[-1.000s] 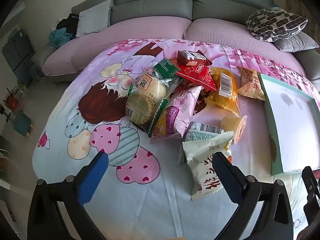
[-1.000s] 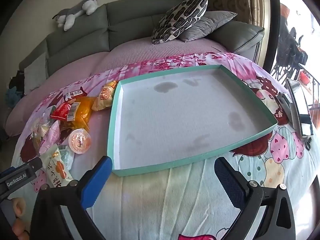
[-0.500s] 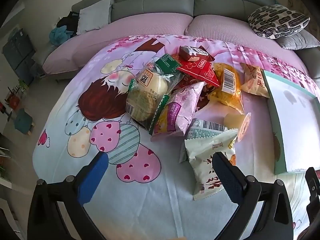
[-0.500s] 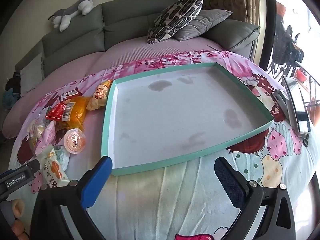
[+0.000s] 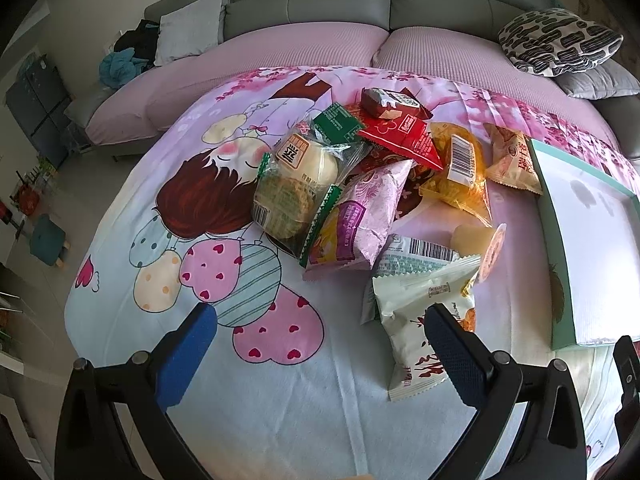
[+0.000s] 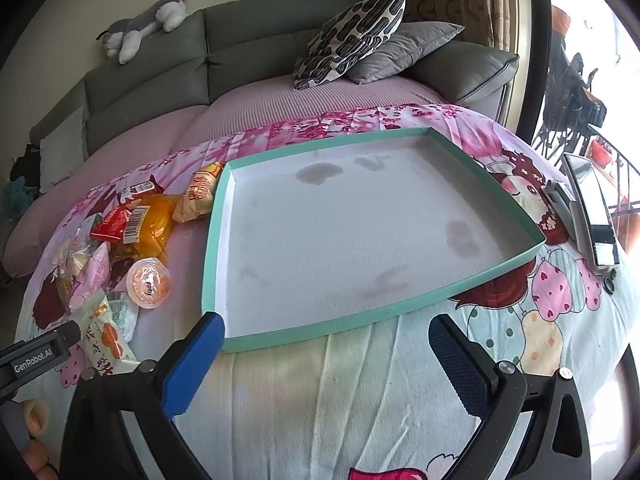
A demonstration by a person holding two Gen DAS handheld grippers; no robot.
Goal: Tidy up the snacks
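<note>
Jaws spread, both empty; left gripper nearer white snack packet, lying just ahead-right, lengthwise toward it.

Bare sheet ahead of left gripper; snack pile blocks beyond. Tray rim crosses right gripper path.

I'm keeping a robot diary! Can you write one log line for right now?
stage: start | left gripper: open, near white packet | right gripper: open, at tray | tray: empty | snack pile: untouched
</note>
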